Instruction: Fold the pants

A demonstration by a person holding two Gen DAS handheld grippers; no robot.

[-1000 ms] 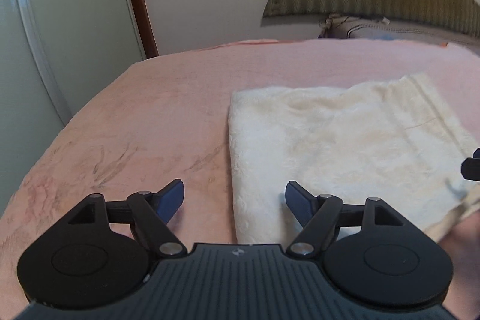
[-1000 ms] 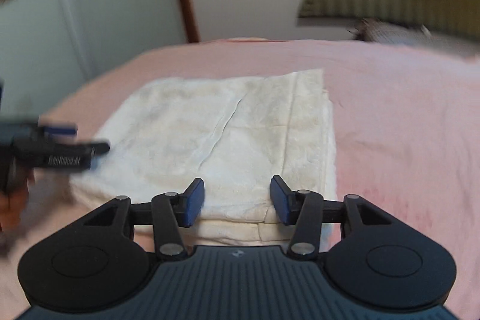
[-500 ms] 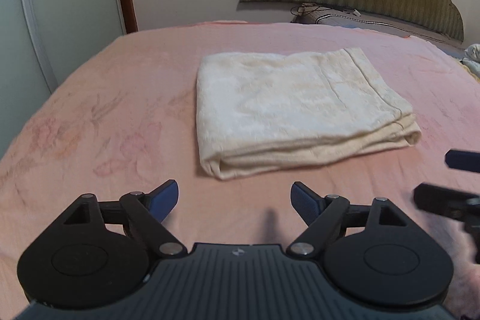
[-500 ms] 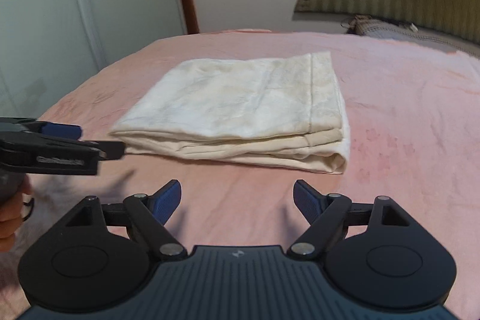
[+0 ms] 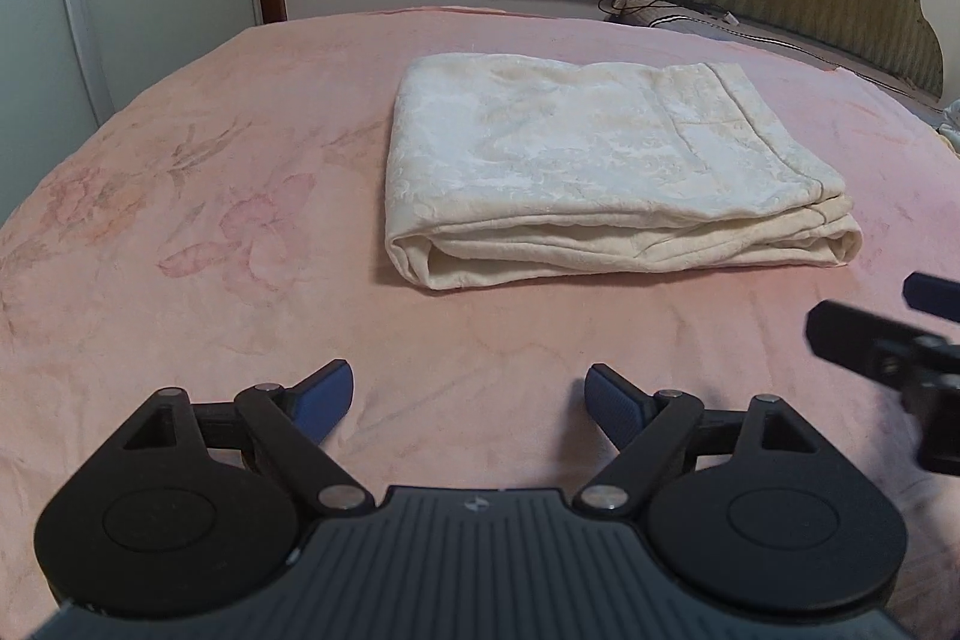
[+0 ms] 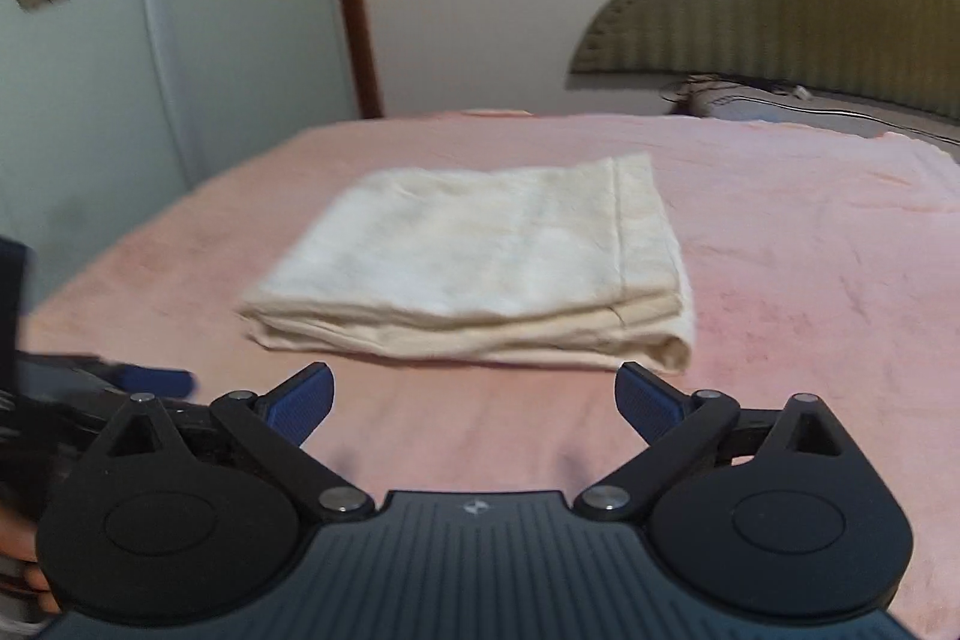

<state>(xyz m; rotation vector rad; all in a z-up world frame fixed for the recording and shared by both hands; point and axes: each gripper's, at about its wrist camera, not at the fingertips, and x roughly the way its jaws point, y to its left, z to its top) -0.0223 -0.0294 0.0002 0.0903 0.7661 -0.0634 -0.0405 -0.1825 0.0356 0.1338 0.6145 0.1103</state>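
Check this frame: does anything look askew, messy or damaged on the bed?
Nothing stands out. The cream pants lie folded in a flat stack on the pink bedspread; only their open front edge gapes slightly. Neither the left gripper nor the right gripper, whose jaws are opening, holds anything.

1. The folded pants (image 5: 576, 160) are cream with a faint woven floral pattern.
2. The bedspread (image 5: 198, 232) is pink with pale flower prints.
3. The headboard (image 6: 810, 10) is olive green and striped.
4. The gripper pads (image 6: 300, 400) are blue.
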